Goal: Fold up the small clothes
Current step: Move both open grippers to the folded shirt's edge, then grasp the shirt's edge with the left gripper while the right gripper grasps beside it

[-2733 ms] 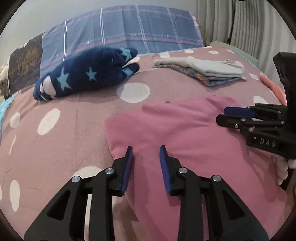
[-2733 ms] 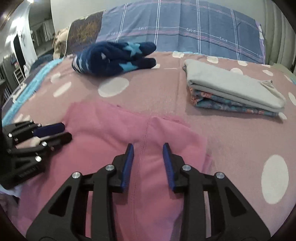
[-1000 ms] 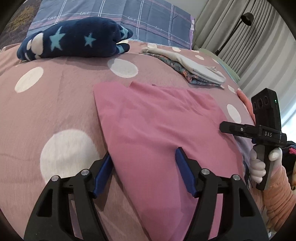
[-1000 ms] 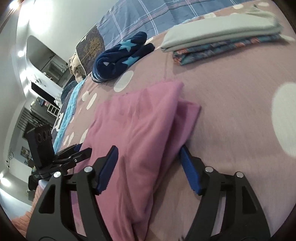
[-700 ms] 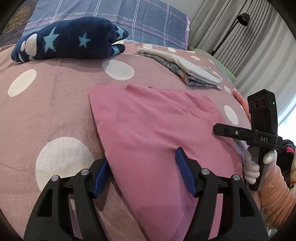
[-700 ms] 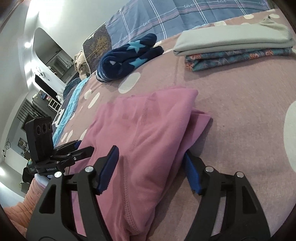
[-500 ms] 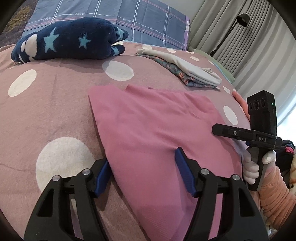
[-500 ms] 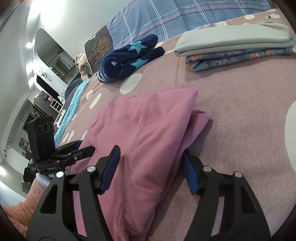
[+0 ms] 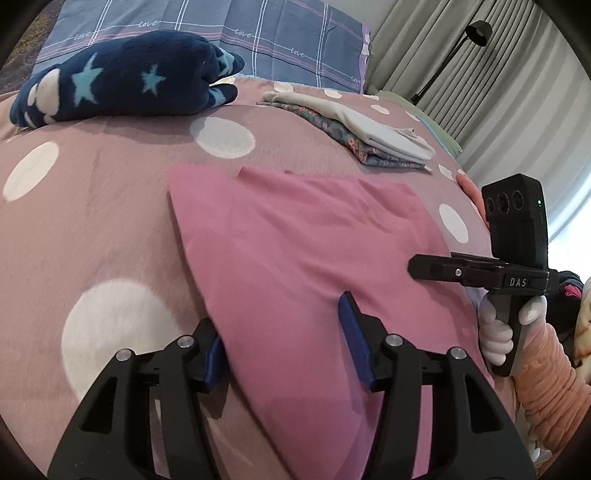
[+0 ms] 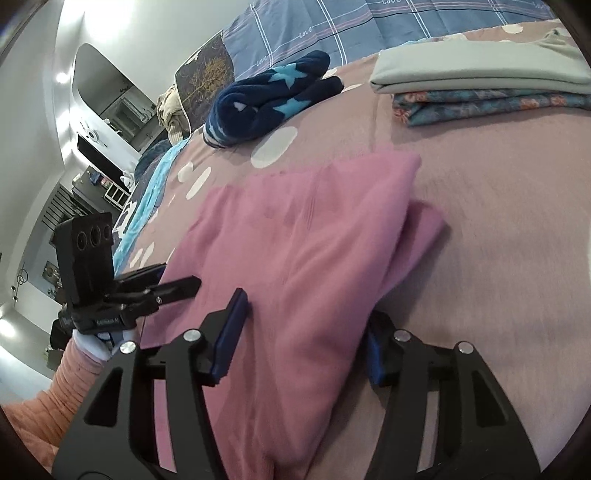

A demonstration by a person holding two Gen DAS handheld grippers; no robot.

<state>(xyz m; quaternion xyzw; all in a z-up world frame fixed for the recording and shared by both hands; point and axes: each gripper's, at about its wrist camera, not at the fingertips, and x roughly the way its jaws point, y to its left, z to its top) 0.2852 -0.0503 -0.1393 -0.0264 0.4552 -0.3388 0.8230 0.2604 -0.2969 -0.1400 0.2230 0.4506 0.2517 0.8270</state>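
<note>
A folded pink garment point(image 9: 295, 240) lies flat on the dotted pink bedspread point(image 9: 92, 221). My left gripper point(image 9: 284, 343) is open, its jaws straddling the garment's near left edge, one finger under the cloth edge. My right gripper point(image 10: 299, 328) is open and straddles the garment point(image 10: 303, 240) at its right edge, where two layers show. Each gripper shows in the other's view: the right one point(image 9: 436, 266) at the garment's right side, the left one point(image 10: 177, 286) at its left side.
A stack of folded clothes point(image 9: 369, 136), grey on patterned blue, lies at the back right. A dark blue star-print plush bundle point(image 9: 122, 77) lies at the back left before a plaid pillow point(image 9: 221, 26). Curtains and a floor lamp point(image 9: 476, 29) stand right of the bed.
Both grippers have opened wide and dropped to the garment's side edges, now straddling the cloth. In the last half second they have barely moved.
</note>
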